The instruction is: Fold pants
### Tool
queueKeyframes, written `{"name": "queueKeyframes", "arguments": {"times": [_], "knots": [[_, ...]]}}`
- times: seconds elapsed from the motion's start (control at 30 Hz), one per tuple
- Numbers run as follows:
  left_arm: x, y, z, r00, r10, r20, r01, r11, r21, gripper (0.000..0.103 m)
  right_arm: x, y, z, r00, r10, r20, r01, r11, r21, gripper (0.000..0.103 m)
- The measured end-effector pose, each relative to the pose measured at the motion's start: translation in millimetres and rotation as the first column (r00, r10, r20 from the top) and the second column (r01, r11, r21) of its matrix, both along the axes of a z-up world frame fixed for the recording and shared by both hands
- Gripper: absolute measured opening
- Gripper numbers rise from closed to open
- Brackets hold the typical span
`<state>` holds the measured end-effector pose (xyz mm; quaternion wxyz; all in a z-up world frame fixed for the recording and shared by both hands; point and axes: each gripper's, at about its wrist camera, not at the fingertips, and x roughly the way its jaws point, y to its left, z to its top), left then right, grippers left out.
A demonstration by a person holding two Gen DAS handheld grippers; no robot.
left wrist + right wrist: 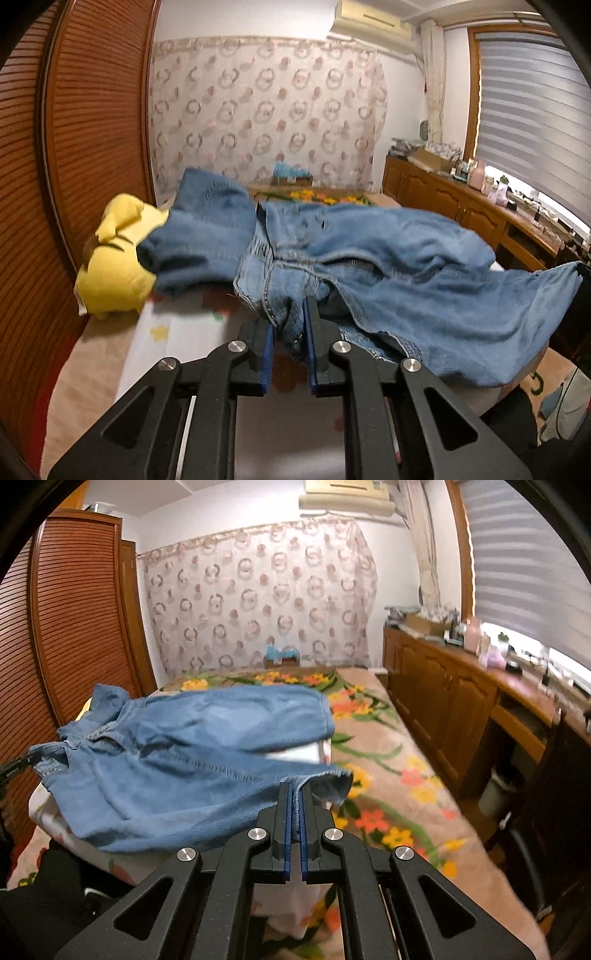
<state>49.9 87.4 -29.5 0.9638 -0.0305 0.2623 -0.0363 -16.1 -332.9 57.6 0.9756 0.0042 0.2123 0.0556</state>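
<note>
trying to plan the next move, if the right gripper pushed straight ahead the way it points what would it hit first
The right gripper is already shut on the hem of the jeans, so the denim would simply bunch ahead of it. Past that, it would probably meet the floral blanket on the bed, though depth is unclear.

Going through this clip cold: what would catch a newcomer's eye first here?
The blue jeans, stretched above the flower-patterned bed: the left gripper is clamped on the bunched waistband, the right gripper on a leg hem. Next, the yellow plush toy behind them by the wooden louvred wardrobe.
</note>
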Motion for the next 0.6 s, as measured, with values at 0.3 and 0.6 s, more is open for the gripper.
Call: {"name": "queueKeyframes", "arguments": {"times": [0.3, 0.6], "knots": [[21.3, 6.4, 27.0, 0.998, 0.007, 0.064, -0.008, 1.0, 0.01, 0.015, 21.9, 8.9, 21.9, 0.996, -0.003, 0.089, 0.009, 0.997, -0.07, 0.002], [45.8, 4.5, 35.2, 0.997, 0.012, 0.082, -0.014, 1.0, 0.021, 0.015, 59.4, 13.7, 6.0, 0.997, 0.012, 0.072, -0.007, 0.997, -0.078, 0.002]]}}
